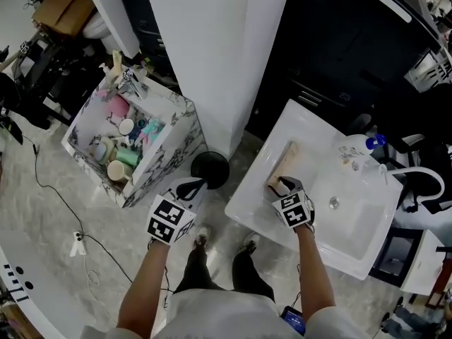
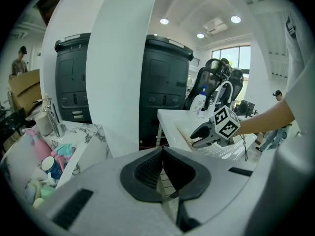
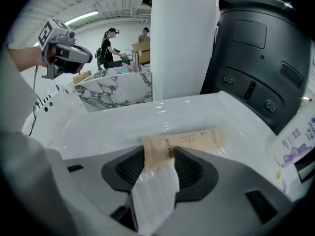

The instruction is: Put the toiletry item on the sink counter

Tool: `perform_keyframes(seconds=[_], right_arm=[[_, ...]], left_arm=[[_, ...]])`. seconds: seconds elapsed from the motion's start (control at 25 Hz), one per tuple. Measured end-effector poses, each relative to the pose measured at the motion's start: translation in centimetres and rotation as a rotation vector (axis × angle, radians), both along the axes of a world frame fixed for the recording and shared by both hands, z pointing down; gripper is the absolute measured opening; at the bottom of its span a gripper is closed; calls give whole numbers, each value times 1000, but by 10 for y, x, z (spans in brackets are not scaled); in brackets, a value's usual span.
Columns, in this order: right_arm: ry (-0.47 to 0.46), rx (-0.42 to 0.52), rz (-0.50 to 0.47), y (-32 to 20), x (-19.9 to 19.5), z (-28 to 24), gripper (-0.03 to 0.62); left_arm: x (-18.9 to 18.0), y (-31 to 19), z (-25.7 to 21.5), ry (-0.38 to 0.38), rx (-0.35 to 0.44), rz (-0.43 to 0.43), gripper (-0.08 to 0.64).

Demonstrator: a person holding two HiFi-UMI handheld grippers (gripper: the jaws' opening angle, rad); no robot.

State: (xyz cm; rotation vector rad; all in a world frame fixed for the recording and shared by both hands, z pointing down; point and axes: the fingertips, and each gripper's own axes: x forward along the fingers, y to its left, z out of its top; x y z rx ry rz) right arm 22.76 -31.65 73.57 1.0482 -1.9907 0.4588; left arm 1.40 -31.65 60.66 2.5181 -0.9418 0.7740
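Note:
A tan toiletry tube (image 1: pixel 284 162) lies flat on the left ledge of the white sink counter (image 1: pixel 248 198). In the right gripper view the tube (image 3: pixel 194 140) stretches away from me, its crimped near end between the jaws. My right gripper (image 1: pixel 284 183) (image 3: pixel 158 154) stands open around that end, low over the counter (image 3: pixel 147 114). My left gripper (image 1: pixel 191 186) (image 2: pixel 161 150) hangs shut and empty over the floor, between the marble box and the sink. The left gripper view shows the right gripper (image 2: pixel 201 134) at the counter's edge.
A marble-patterned box (image 1: pixel 171 149) holding several toiletries stands on the floor at left. A round black object (image 1: pixel 210 168) sits by the white pillar (image 1: pixel 212 55). On the sink are a spray bottle (image 1: pixel 359 147), a curved faucet (image 1: pixel 418 171) and the drain (image 1: pixel 333 203).

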Motion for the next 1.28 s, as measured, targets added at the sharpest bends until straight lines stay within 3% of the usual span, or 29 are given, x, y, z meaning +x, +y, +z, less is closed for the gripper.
perform_keyframes(seconds=[0.36, 0.56, 0.92, 1.28], right_arm=[[-66, -7, 136, 28, 19, -22, 197], [-99, 51, 209, 39, 29, -59, 204], [-120, 325, 436, 60, 84, -173, 161], [-88, 660, 628, 103, 139, -302, -2]], left_arm=[[7, -3, -15, 38, 10, 62, 11], [27, -13, -42, 60, 57, 139, 11], [77, -28, -110, 119, 193, 274, 11], [127, -25, -197, 200, 364, 384, 11]])
